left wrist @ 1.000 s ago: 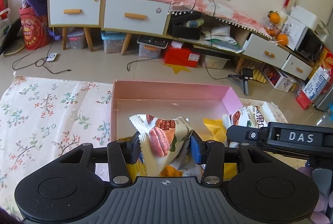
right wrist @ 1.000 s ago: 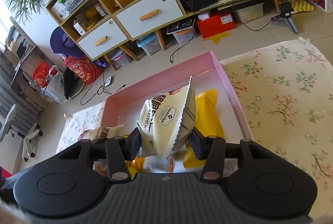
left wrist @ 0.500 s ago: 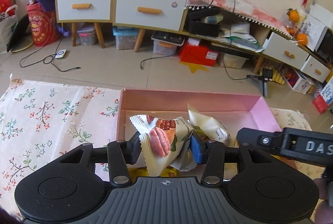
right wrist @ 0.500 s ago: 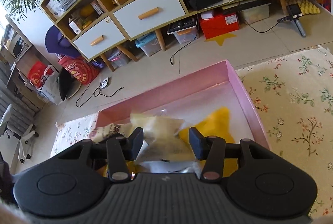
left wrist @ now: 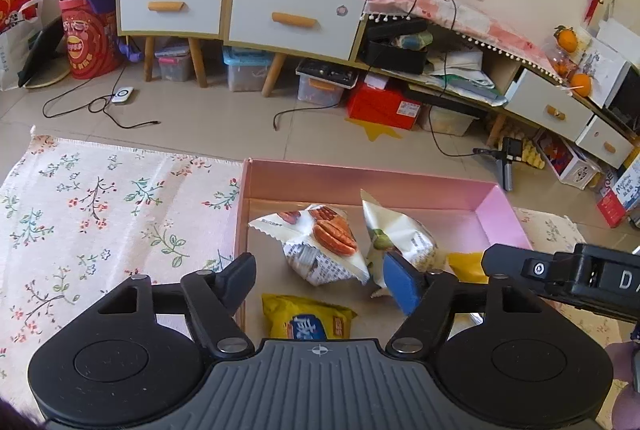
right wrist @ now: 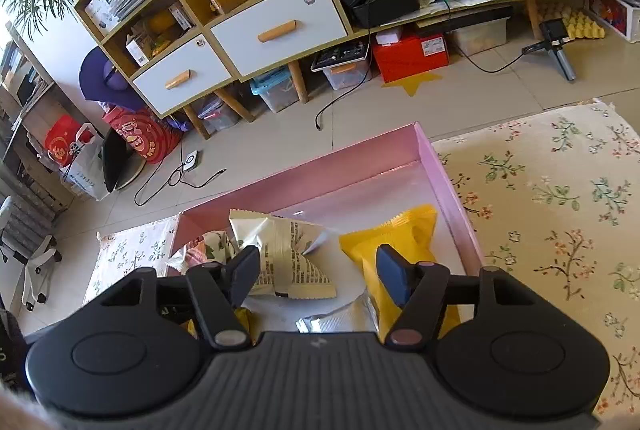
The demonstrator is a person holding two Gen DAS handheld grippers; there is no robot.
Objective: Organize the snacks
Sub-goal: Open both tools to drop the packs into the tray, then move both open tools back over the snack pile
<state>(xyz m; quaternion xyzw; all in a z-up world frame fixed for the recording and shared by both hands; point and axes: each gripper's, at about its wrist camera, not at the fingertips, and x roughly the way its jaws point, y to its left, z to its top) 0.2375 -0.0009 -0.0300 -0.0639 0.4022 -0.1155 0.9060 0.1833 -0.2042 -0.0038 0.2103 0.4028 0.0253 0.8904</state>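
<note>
Pink box (left wrist: 506, 214) now holds both packets: my left tool (left wrist: 320, 276) and right tool (right wrist: 314, 272) have just spread apart, dropping the pecan packet (left wrist: 320, 242) and cream packet (right wrist: 288, 254) inside, so each is free for another snack.

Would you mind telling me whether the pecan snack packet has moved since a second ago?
Yes. The pecan snack packet has dropped out of the left claw, whose jaws have just been opening, and now lies on the floor of the pink box.
</note>
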